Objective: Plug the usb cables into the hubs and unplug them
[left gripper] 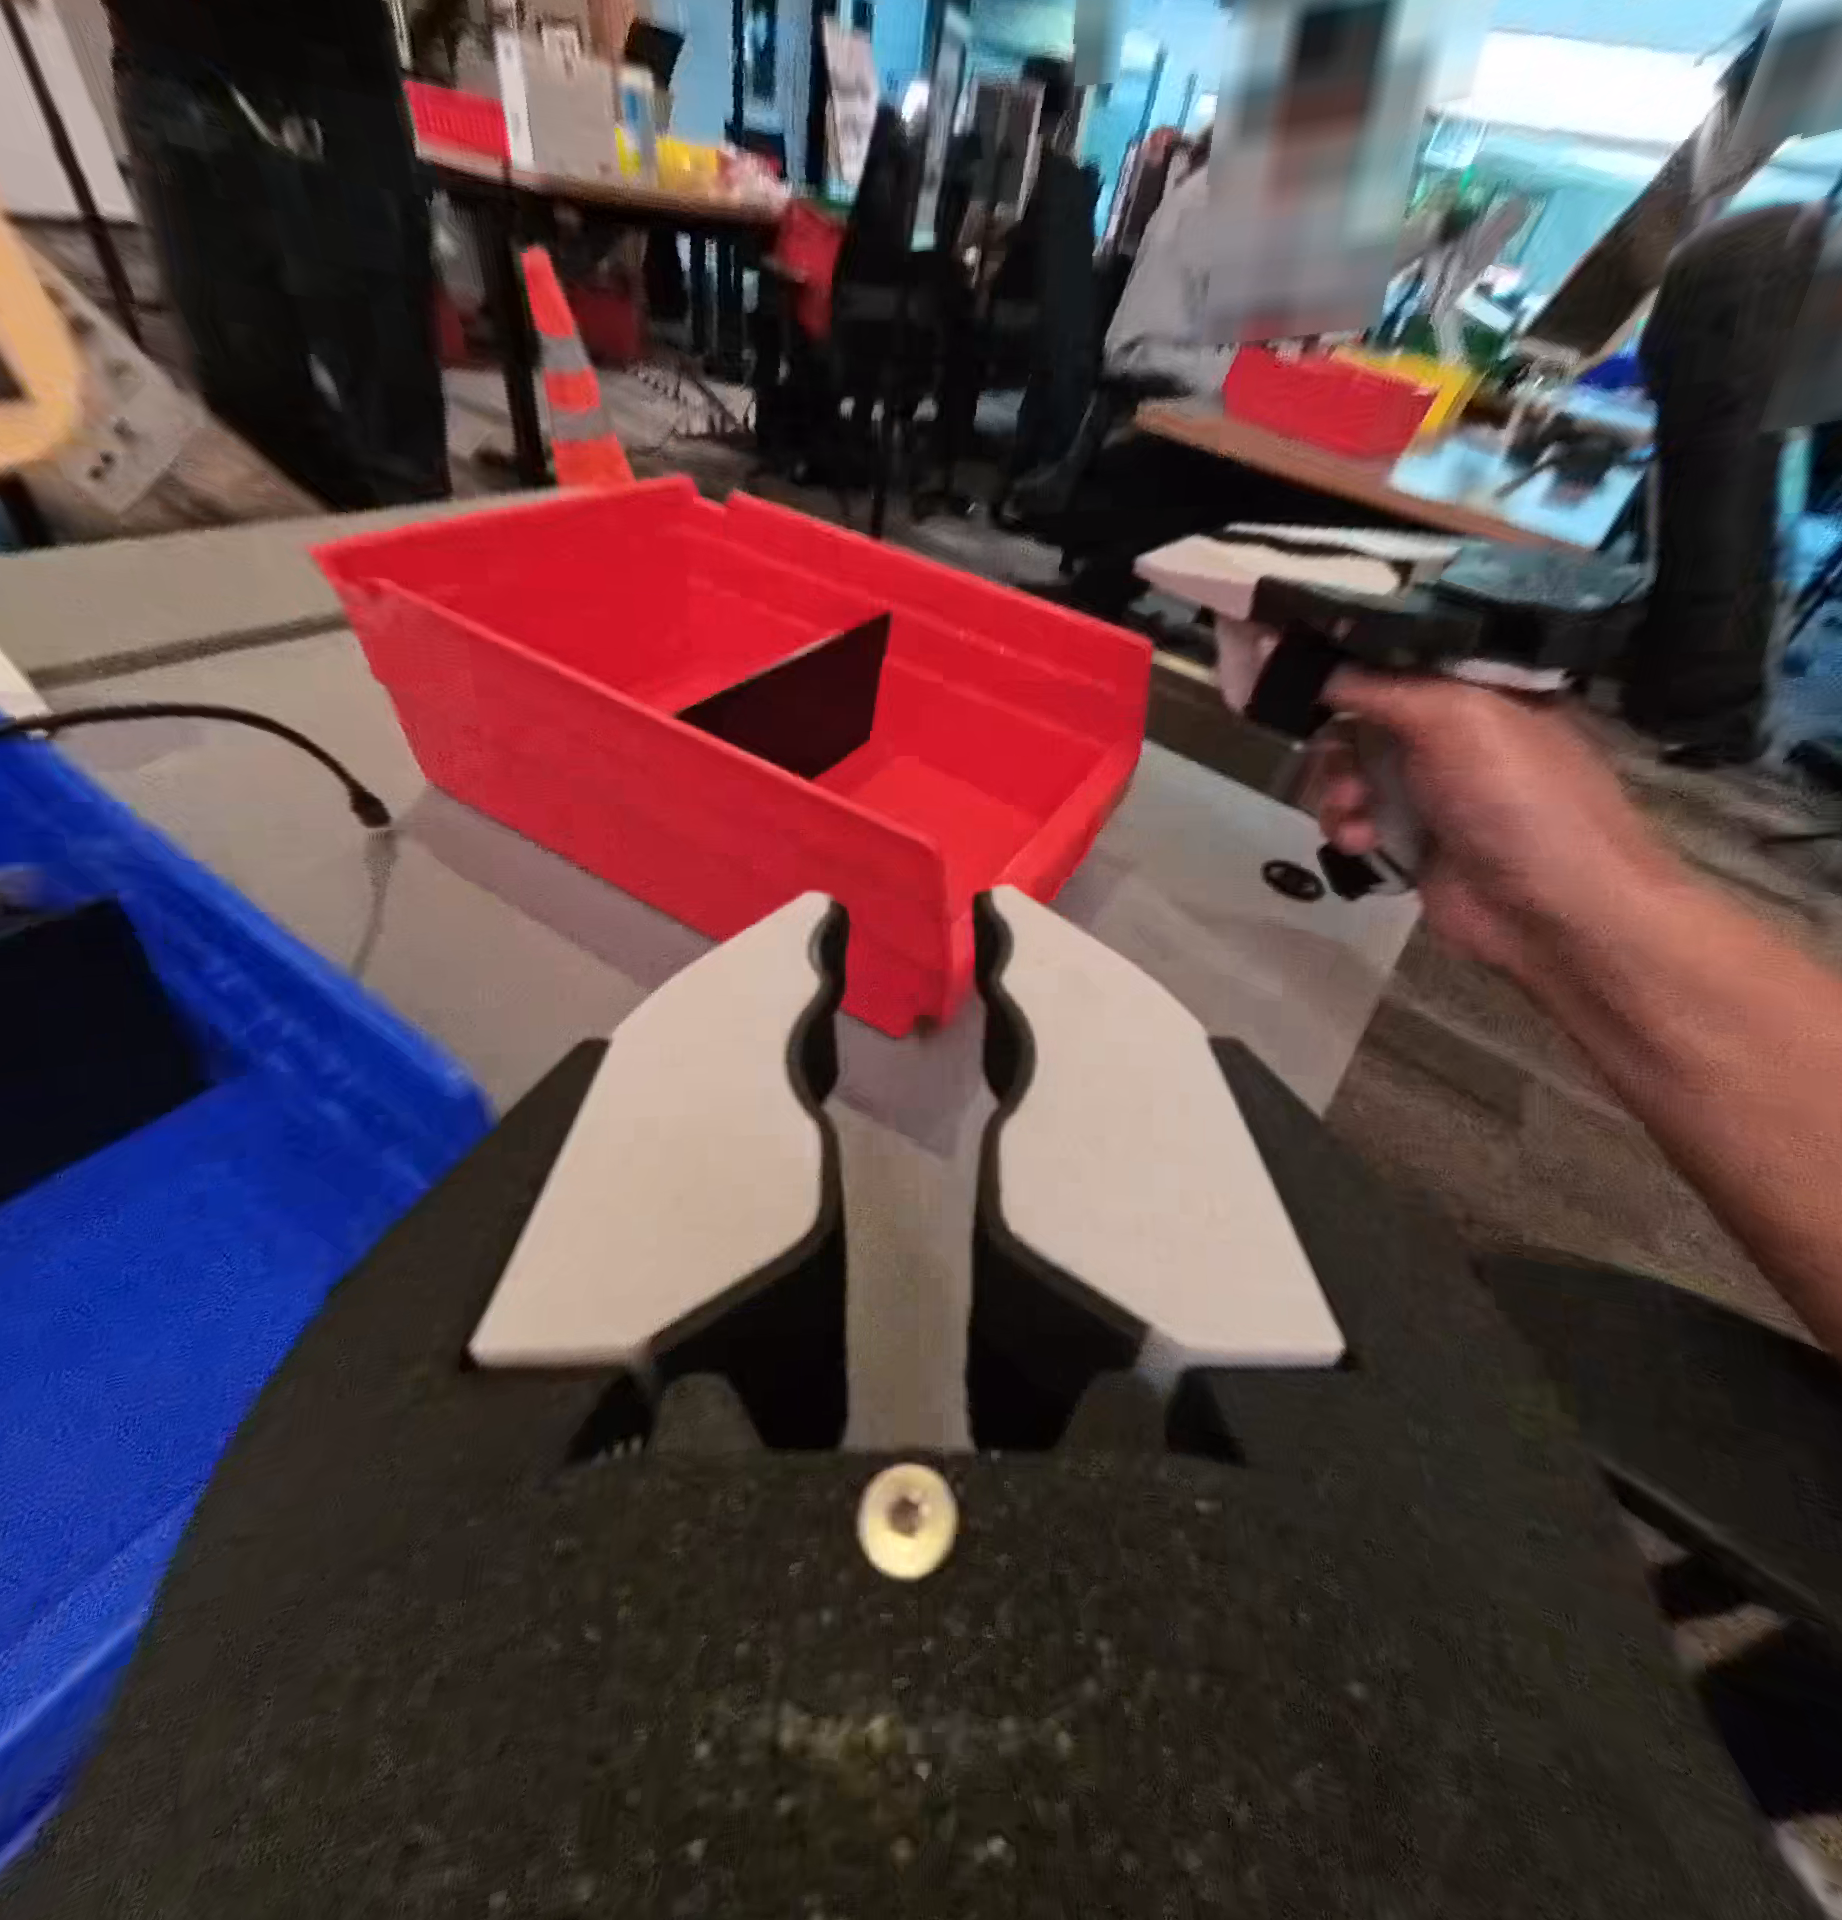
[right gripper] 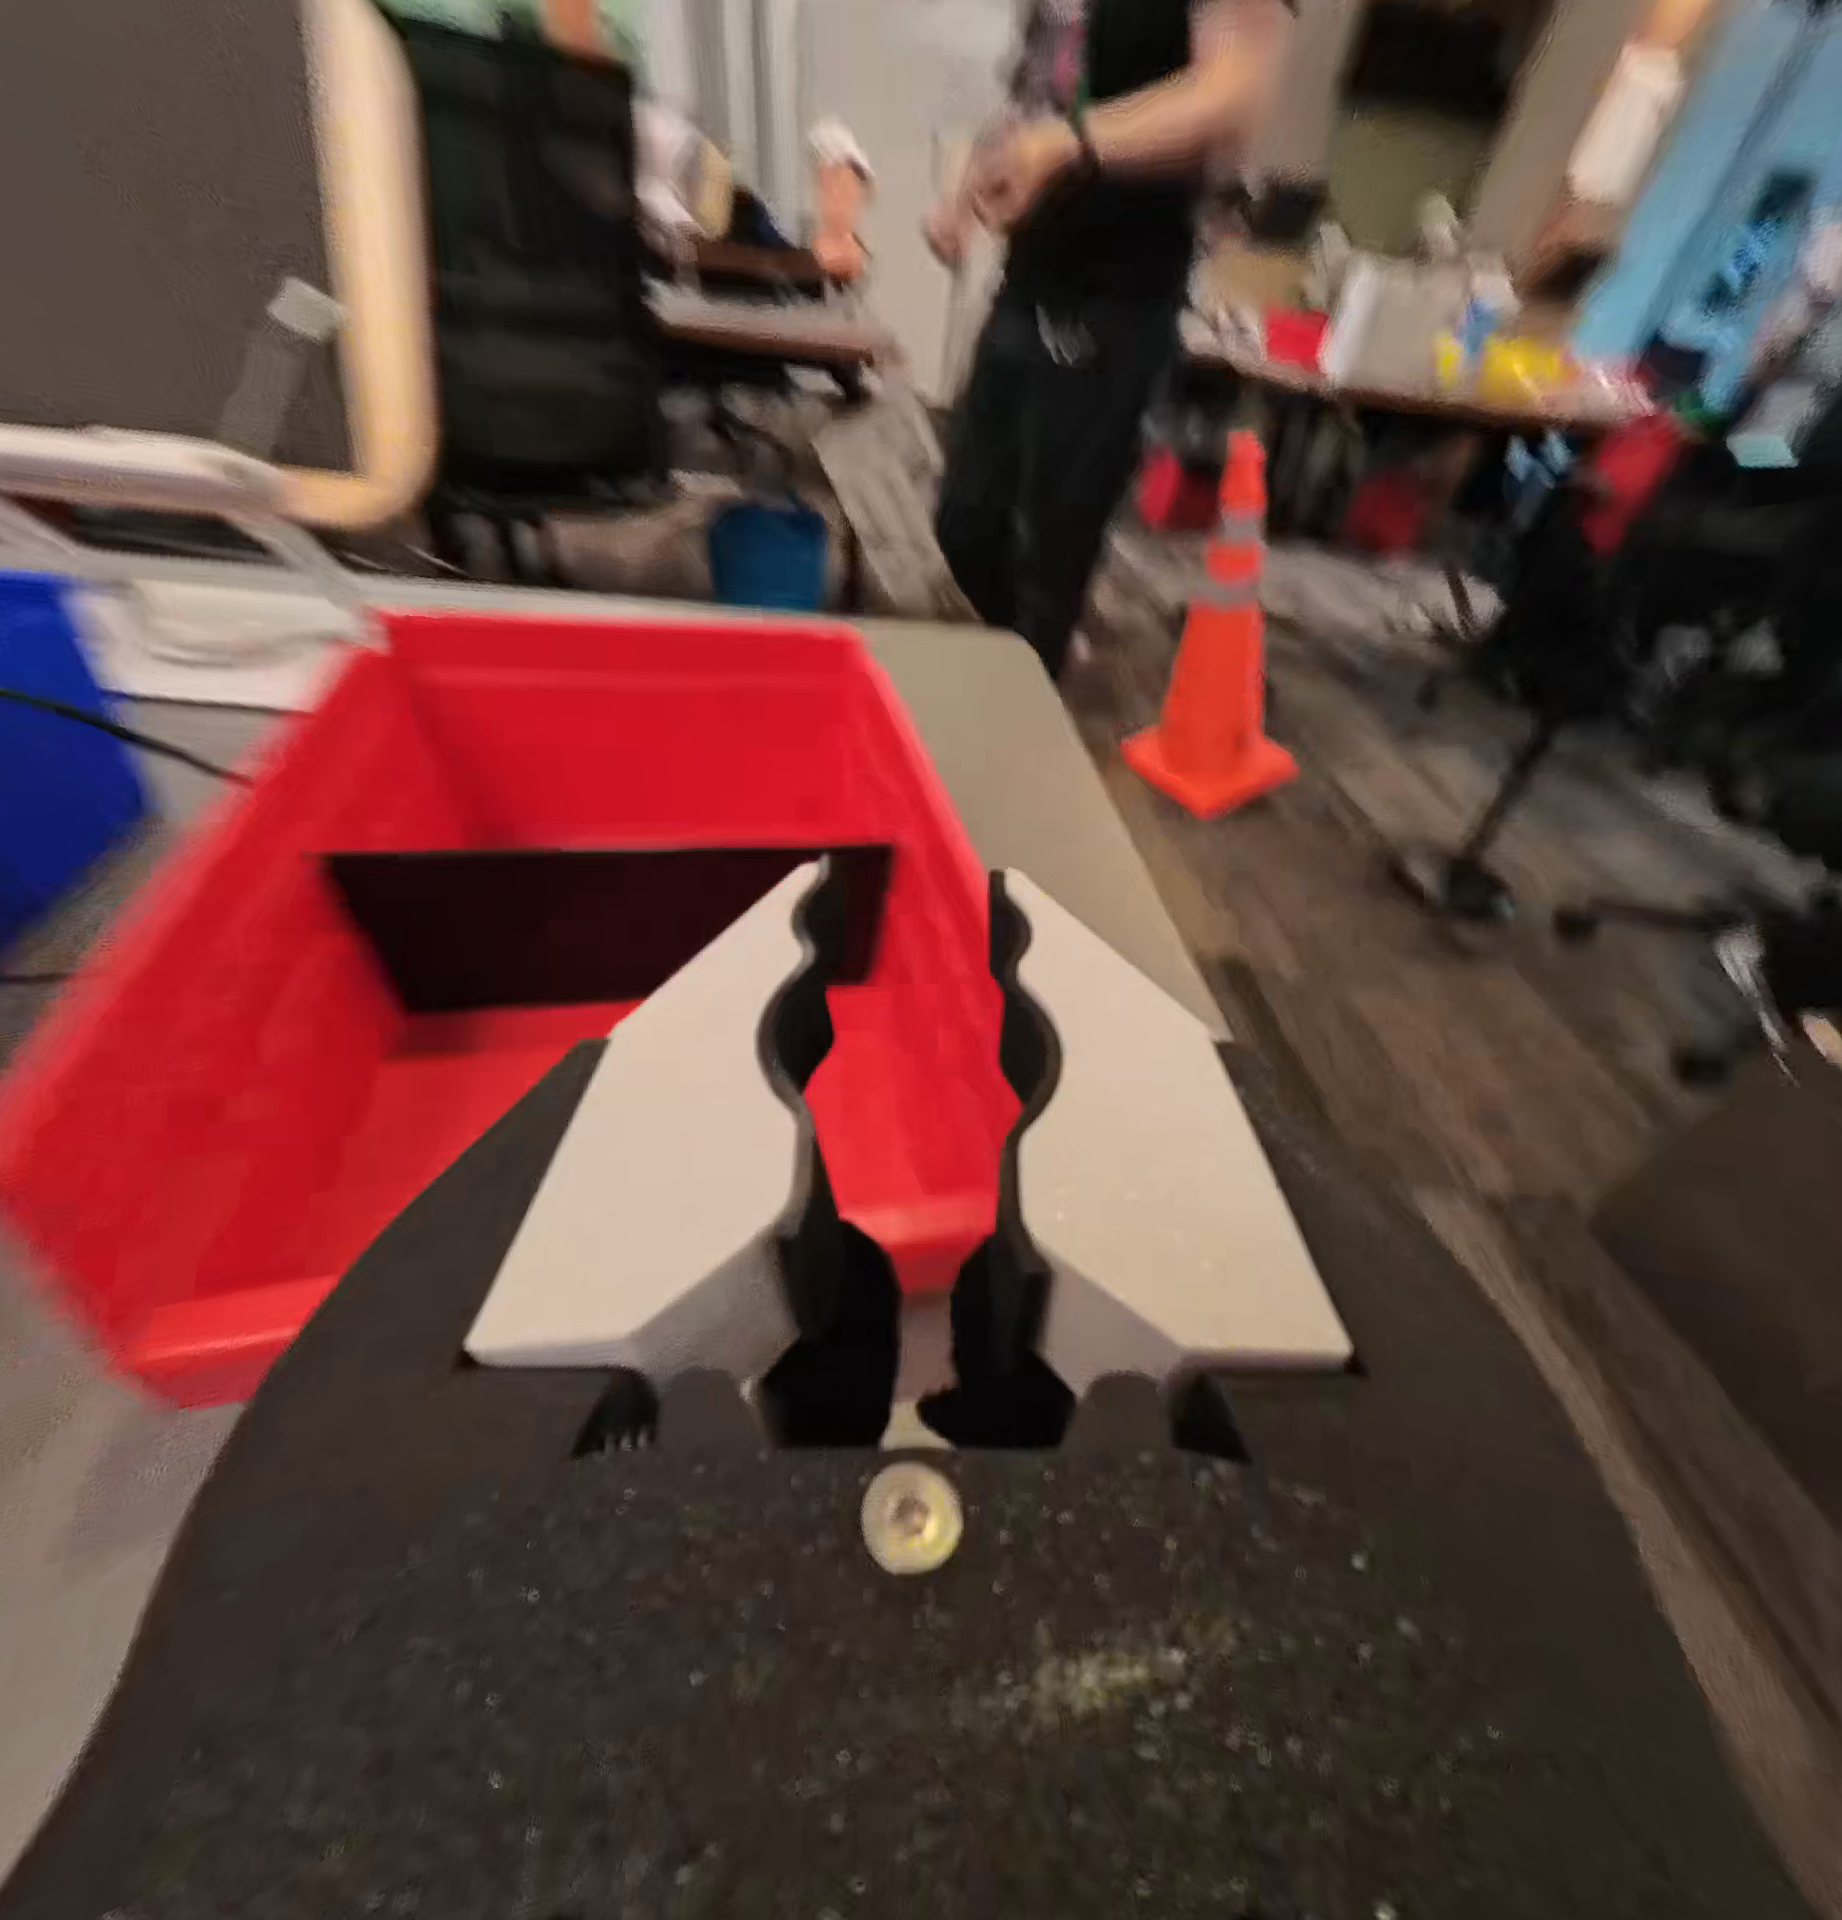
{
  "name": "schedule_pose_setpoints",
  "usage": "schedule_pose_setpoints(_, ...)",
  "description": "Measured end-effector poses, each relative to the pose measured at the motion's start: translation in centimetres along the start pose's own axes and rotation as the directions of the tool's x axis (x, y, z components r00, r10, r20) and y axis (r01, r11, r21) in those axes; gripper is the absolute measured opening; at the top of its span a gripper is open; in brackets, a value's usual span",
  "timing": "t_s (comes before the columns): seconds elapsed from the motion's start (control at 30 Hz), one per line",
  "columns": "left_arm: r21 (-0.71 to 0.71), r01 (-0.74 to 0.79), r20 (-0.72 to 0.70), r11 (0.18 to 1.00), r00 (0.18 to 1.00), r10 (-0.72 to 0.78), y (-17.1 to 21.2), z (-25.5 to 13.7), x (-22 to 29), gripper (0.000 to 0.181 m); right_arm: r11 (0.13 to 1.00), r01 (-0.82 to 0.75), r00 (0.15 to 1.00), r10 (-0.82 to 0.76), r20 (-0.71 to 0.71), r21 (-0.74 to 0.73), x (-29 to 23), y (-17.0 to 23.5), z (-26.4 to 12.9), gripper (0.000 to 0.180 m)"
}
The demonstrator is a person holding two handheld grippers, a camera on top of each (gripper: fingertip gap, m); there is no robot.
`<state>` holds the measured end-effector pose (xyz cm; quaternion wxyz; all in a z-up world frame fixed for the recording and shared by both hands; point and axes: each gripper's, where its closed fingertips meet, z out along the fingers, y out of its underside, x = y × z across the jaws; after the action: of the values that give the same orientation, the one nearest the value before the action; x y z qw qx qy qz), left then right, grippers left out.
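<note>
Black USB cable (left gripper: pixel 273 727) arcs across grey table (left gripper: pixel 543 935), plug toward red bin (left gripper: pixel 626 748). Left gripper (left gripper: pixel 909 914) and right gripper (right gripper: pixel 912 883): both parted, empty.

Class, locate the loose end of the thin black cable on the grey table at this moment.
In the left wrist view, the thin black cable's plug end lies on the grey table, left of centre, between the blue plastic bin and the red plastic bin.

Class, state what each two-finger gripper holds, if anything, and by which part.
Nothing is held. The left gripper and the right gripper both stand open, with only the red plastic bin showing between their fingers.
</note>
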<state>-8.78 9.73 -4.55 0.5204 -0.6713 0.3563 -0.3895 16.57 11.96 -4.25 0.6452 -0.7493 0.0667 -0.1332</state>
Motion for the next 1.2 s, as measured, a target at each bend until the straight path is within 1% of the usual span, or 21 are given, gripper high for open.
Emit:
schedule_pose_setpoints(0.03, 0.032, -0.022, 0.039, 0.999, 0.999, 0.021, -1.0, -2.7, -1.4, 0.023, 0.999, 0.029, 0.997, -0.032, 0.069, 0.040, -2.9, -1.5, -0.7, 0.028)
schedule_pose_setpoints(0.1, 0.026, -0.138, 0.252, 0.990, 0.959, 0.127, -2.1, -8.2, -6.5, 0.024, 0.995, 0.095, 0.969, -0.099, 0.224, 0.030, -10.1, -2.2, -2.0, 0.030)
schedule_pose_setpoints(0.17, 0.018, -0.215, 0.522, 0.976, 0.835, 0.174, -2.8, -14.2, -12.6, 0.026, 0.996, 0.084, 0.911, -0.086, 0.403, 0.024, -18.6, -1.4, -3.6, 0.032)
schedule_pose_setpoints(0.2, 0.018, -0.224, 0.608, 0.974, 0.776, 0.168, -2.7, -16.7, -14.9, 0.026, 0.999, 0.052, 0.875, -0.047, 0.481, 0.004, -22.7, -0.4, -4.2, 0.036)
schedule_pose_setpoints(0.23, 0.021, -0.211, 0.655, 0.977, 0.742, 0.146, -2.3, -18.5, -16.7, 0.031, 0.998, 0.051, 0.857, -0.024, 0.514, -0.038, -25.8, 1.1, -4.3, 0.047)
schedule_pose_setpoints(0.27, 0.034, -0.154, 0.655, 0.987, 0.750, 0.095, -1.3, -19.3, -17.8, 0.035, 0.994, 0.062, 0.871, -0.013, 0.491, -0.084, -27.6, 2.8, -3.8, 0.054)
schedule_pose_setpoints(0.3, 0.041, -0.065, 0.613, 0.997, 0.789, 0.026, -0.2, -19.3, -18.4, 0.041, 0.991, 0.057, 0.894, 0.003, 0.448, -0.120, -28.6, 4.0, -3.1, 0.058)
schedule_pose_setpoints(0.37, 0.027, 0.085, 0.569, 0.996, 0.818, -0.085, 2.1, -18.9, -19.8, 0.054, 0.991, 0.036, 0.914, 0.019, 0.405, -0.128, -29.6, 4.4, -2.2, 0.062)
schedule_pose_setpoints(0.43, 0.014, 0.125, 0.580, 0.992, 0.807, -0.110, 3.8, -18.5, -21.6, 0.058, 0.994, 0.031, 0.921, 0.013, 0.388, -0.107, -30.4, 4.2, -1.5, 0.060)
schedule_pose_setpoints(0.47, -0.001, 0.144, 0.576, 0.990, 0.809, -0.117, 4.5, -18.0, -22.1, 0.058, 0.991, 0.043, 0.931, 0.006, 0.365, -0.126, -30.6, 4.6, -0.9, 0.058)
schedule_pose_setpoints(0.5, -0.020, 0.159, 0.566, 0.987, 0.816, -0.120, 5.1, -17.3, -22.4, 0.057, 0.985, 0.041, 0.940, 0.018, 0.341, -0.166, -30.7, 5.2, -0.4, 0.051)
schedule_pose_setpoints(0.53, -0.028, 0.161, 0.552, 0.987, 0.825, -0.119, 5.3, -16.5, -22.7, 0.050, 0.977, 0.023, 0.942, 0.050, 0.333, -0.211, -31.2, 5.8, 0.1, 0.044)
schedule_pose_setpoints(0.57, -0.027, 0.157, 0.535, 0.987, 0.836, -0.119, 5.3, -15.8, -22.9, 0.040, 0.968, 0.004, 0.941, 0.081, 0.330, -0.250, -31.8, 6.4, 0.5, 0.036)
schedule_pose_setpoints(0.6, -0.033, 0.154, 0.520, 0.988, 0.847, -0.115, 5.2, -15.1, -22.9, 0.025, 0.959, -0.013, 0.935, 0.111, 0.336, -0.282, -32.4, 6.8, 0.7, 0.021)
schedule_pose_setpoints(0.63, -0.045, 0.136, 0.522, 0.990, 0.848, -0.093, 5.2, -14.6, -23.0, 0.015, 0.958, -0.045, 0.936, 0.140, 0.322, -0.284, -32.8, 6.5, 1.0, 0.012)
schedule_pose_setpoints(0.7, -0.105, 0.069, 0.576, 0.992, 0.818, 0.004, 5.2, -14.6, -23.5, 0.011, 0.952, -0.041, 0.957, 0.125, 0.261, -0.304, -32.9, 6.6, 1.4, 0.008)
schedule_pose_setpoints(0.77, -0.112, 0.069, 0.612, 0.991, 0.791, 0.014, 4.9, -15.3, -23.9, 0.009, 0.945, -0.045, 0.967, 0.123, 0.225, -0.324, -33.5, 6.4, 1.5, 0.005)
schedule_pose_setpoints(0.9, -0.068, -0.020, 0.694, 0.997, 0.717, 0.062, 2.0, -19.1, -26.1, 0.006, 0.941, -0.080, 0.948, 0.173, 0.266, -0.329, -38.3, 4.9, 1.0, 0.005)
schedule_pose_setpoints(1.03, -0.015, -0.105, 0.767, 0.994, 0.637, 0.079, 0.1, -25.8, -30.0, 0.005, 0.959, -0.026, 0.933, 0.126, 0.338, -0.283, -46.1, 2.7, 0.0, 0.003)
schedule_pose_setpoints(1.1, -0.001, -0.092, 0.783, 0.996, 0.620, 0.058, 0.4, -29.5, -32.5, 0.005, 0.963, 0.001, 0.924, 0.102, 0.368, -0.269, -50.4, 2.0, -0.4, 0.003)
schedule_pose_setpoints(1.2, 0.013, -0.012, 0.792, 1.000, 0.611, -0.003, 2.1, -34.6, -36.4, 0.005, 0.964, 0.026, 0.911, 0.086, 0.403, -0.266, -56.4, 1.5, -0.9, 0.003)
